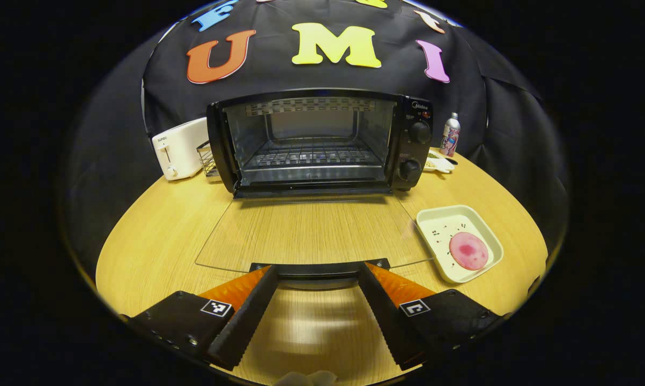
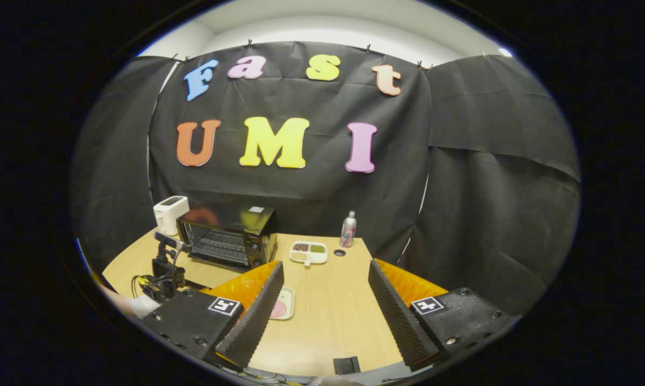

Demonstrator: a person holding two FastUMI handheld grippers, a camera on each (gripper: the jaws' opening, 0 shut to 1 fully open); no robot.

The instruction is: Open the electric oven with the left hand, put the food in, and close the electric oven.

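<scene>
Here, in the left gripper view, a white toaster [image 1: 178,148] is standing at the far left of the wooden desk [image 1: 156,236], with a small wire rack [image 1: 208,160] wedged between it and the electric oven [image 1: 322,140]. The oven is sitting open, its glass door [image 1: 311,231] lying flat on the desk toward the camera, and its cavity is holding nothing but a bare wire shelf [image 1: 311,155]. The left claw [image 1: 318,271] is hovering wide open just at the door's handle [image 1: 320,266], its fingers on either side of it and not pressing on it. To the right of the door a white square tray [image 1: 435,221] is resting on the desk, carrying the food, a round pink slice [image 1: 468,251], along with a few dark specks. Behind it, beside the oven's knobs, a small dish is holding something that cannot be made out, and a spray can [image 1: 450,134] is standing by the cloth wall. In the right gripper view, the right claw [image 2: 326,287] is hanging wide open and empty above the desk, well back from the oven, with the tray of food peeking past its left finger and a divided dish [image 2: 309,252] of brown, green and pale contents lying farther off.
</scene>
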